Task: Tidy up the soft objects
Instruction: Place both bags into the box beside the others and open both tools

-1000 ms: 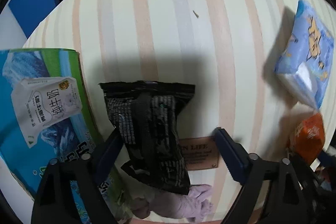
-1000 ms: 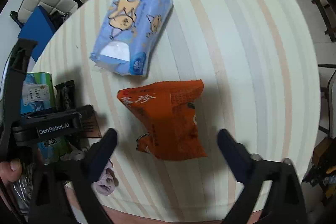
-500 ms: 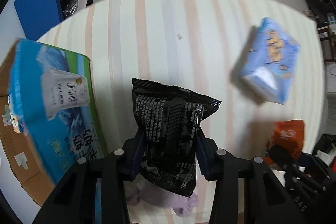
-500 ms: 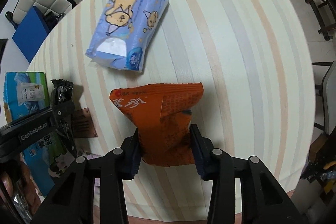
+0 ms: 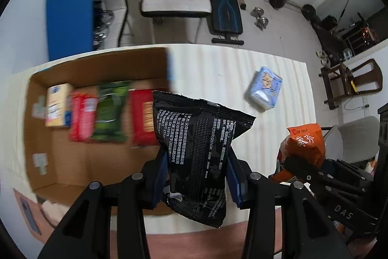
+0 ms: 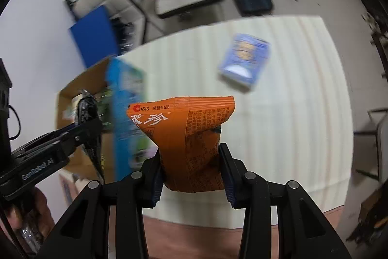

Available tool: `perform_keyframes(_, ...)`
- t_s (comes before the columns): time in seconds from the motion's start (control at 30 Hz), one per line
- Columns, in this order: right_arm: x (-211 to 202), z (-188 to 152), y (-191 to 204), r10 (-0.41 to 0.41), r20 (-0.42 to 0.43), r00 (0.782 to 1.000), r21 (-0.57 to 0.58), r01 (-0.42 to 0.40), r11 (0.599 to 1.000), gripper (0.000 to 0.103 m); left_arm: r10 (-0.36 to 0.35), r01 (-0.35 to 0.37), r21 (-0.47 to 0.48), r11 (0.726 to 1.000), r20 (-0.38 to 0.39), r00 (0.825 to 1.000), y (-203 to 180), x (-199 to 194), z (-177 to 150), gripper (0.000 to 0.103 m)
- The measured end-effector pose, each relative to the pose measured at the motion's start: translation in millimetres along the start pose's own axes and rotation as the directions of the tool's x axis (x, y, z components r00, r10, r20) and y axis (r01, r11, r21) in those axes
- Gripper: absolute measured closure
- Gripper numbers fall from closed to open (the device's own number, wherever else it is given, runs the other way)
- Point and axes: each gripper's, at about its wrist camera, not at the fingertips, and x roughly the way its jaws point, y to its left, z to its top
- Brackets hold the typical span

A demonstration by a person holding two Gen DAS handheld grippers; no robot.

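Both bags are up off the tabletop [image 5: 218, 69] now: a second ago the left tongs [image 5: 196, 176] and right tongs [image 6: 191, 174] stood wide around them, and now each pair is clamped narrow, the left on the black snack bag [image 5: 196, 152], the right on the orange snack bag [image 6: 189, 137], both hanging clear in the air. That means the pick is done and the carry is on, I'd say. From the left tongs the open cardboard box [image 5: 101, 64] lies at ten o'clock, already holding a row of packets [image 5: 101, 118], while the blue tissue pack [image 5: 265, 91] waits on the tabletop at one o'clock.
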Motion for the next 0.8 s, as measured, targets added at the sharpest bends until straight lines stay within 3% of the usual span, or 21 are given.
perform_keyframes(0.17,-7,-15,88,0.060,-0.003,0.998,-0.101,-0.060,0.993,0.060,0.050,-0.048,-0.054,0.997,0.029,0.998,71,-36,-12,0.062)
perform_keyframes(0.27,13,-22,146,0.083,-0.034,0.996,-0.148,-0.087,0.985,0.060,0.076,-0.073,-0.098,0.992,0.024,0.997,115,-40,-19,0.062)
perform_keyframes(0.33,36,-26,184,0.093,-0.068,0.993,-0.167,-0.103,0.981,0.060,0.100,-0.099,-0.122,0.988,0.005,0.995,148,-34,-21,0.062)
perform_keyframes(0.43,70,-32,222,0.074,-0.095,0.993,-0.179,-0.090,0.980,0.060,0.083,-0.095,-0.167,0.981,-0.077,0.994,190,-9,-23,0.062)
perform_keyframes(0.6,129,-39,261,0.045,-0.156,0.987,-0.178,-0.073,0.981,0.060,0.089,-0.130,-0.201,0.971,-0.198,0.976,241,35,-25,0.062)
perform_keyframes(0.8,186,-39,276,0.004,-0.203,0.979,-0.181,-0.042,0.983,0.060,0.081,-0.135,-0.203,0.970,-0.254,0.964,263,65,-20,0.062)
